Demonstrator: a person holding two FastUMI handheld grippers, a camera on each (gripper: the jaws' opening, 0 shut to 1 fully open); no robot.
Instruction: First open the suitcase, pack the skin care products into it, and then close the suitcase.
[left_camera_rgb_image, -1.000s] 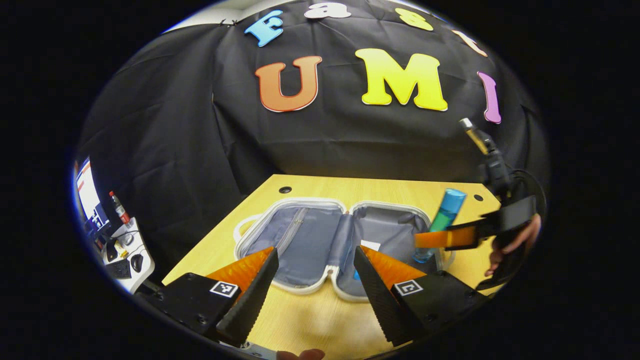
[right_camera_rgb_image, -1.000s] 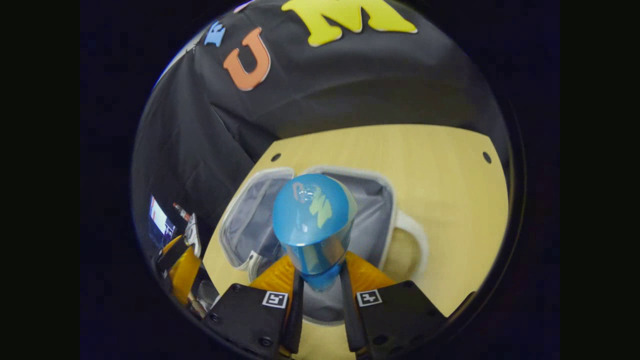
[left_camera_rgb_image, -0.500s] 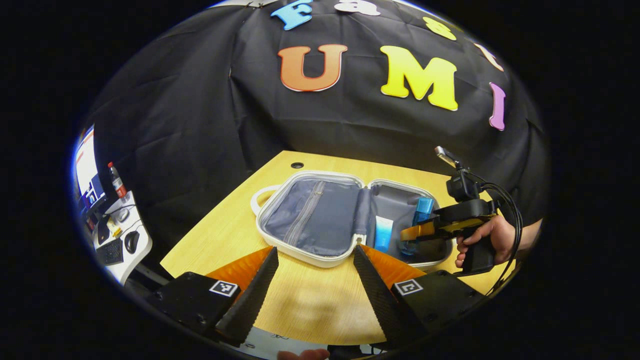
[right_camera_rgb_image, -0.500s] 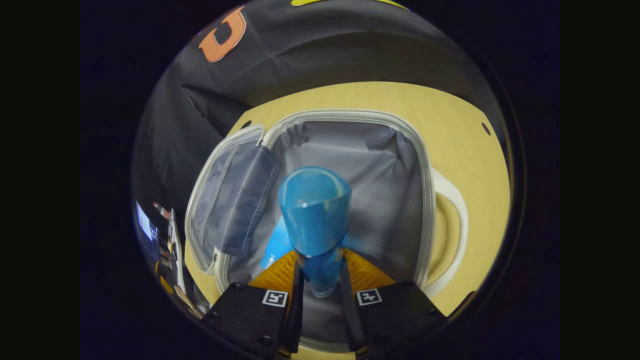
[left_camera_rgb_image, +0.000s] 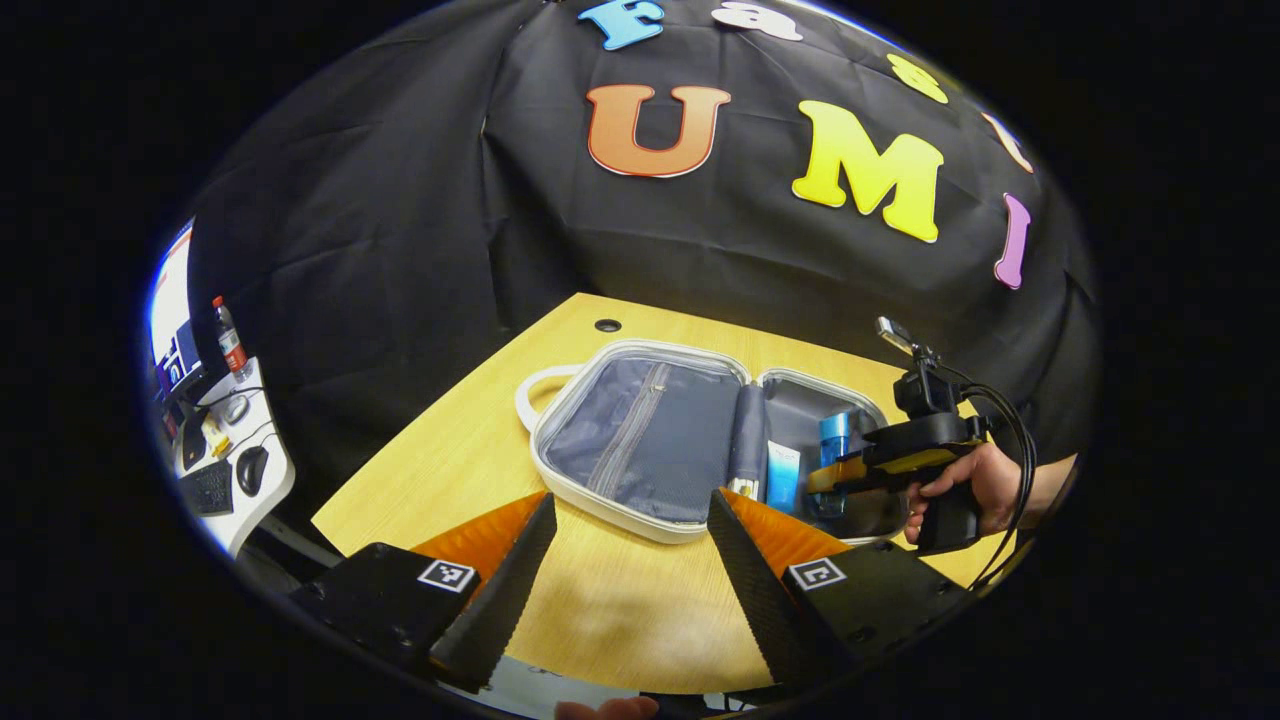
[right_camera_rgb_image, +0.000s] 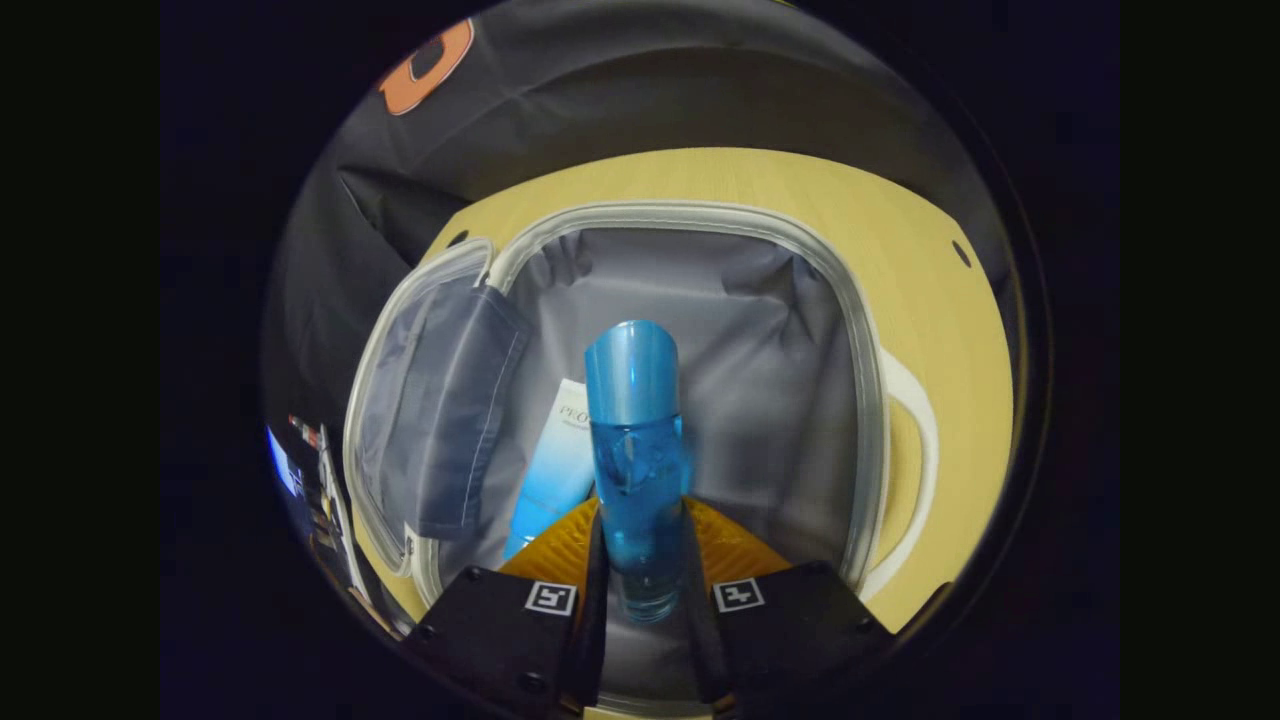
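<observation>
Suitcase (left_camera_rgb_image: 640, 440) lies open flat on the table (left_camera_rgb_image: 470, 470), both lined halves up, so we can drop things straight in; a tube (right_camera_rgb_image: 555, 450) already lies in the right half, beside the hinge fold. Our right gripper (right_camera_rgb_image: 642, 560) pinches the blue bottle (right_camera_rgb_image: 635, 440) low on its body, both fingers pressed against its sides, cap pointing forward over the grey lining; we hold it near the base so the cap end can be laid down first, just beside the tube. In the left gripper view that bottle (left_camera_rgb_image: 832, 460) hangs inside the right half, the hand (left_camera_rgb_image: 975, 480) tilting the tool down toward it. Our left gripper (left_camera_rgb_image: 632, 560) waits spread and empty above the near edge of the table, clear of the case; we judge it is kept back to leave room, and ready for the lid. Packing seems nearly done; releasing and closing remain.
</observation>
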